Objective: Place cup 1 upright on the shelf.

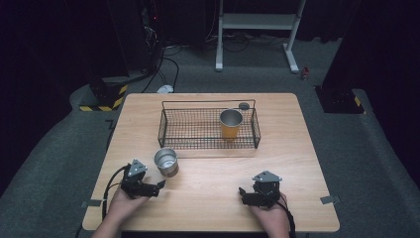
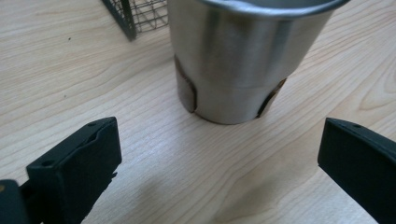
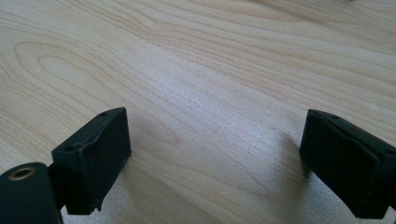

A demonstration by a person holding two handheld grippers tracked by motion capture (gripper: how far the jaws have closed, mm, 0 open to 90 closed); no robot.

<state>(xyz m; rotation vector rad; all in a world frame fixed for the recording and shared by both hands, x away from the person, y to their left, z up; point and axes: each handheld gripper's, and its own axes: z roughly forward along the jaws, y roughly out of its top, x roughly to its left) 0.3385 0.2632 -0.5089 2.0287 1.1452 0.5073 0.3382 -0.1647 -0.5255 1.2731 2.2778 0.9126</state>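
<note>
Centrally in the high view sits a wire basket [image 1: 208, 130] on the table [image 1: 213, 193], and an orange cup [image 1: 231, 124] stands upright inside it, toward its right end. Its steel inside looks empty as far as the view reaches. A small dark round thing [image 1: 243, 105] lies just above the basket's upper right corner; what it is cannot be made out.

Lower left of the basket, outside it and just apart from its front edge, a steel cup [image 1: 166, 161] stands upright on the bare wood, open mouth up, nothing visible within. The left gripper [image 1: 157, 187] lies just below and left of that cup, its tip close to the cup's base without touching. In the left gripper view the steel cup [image 2: 243, 60] fills the upper middle, its rim cut off by the top edge, so its inside is hidden there; brownish patches show low on its wall at both sides. A corner of the basket [image 2: 135, 16] shows at upper left. The jaws stand spread wide at the lower left and lower right corners, the cup ahead of the gap between them, not inside it.

The right gripper [image 1: 245, 196] rests at lower right of the table, well apart from both cups. In the right gripper view its jaws are spread wide over plain wood [image 3: 210, 93], holding nothing.
</note>
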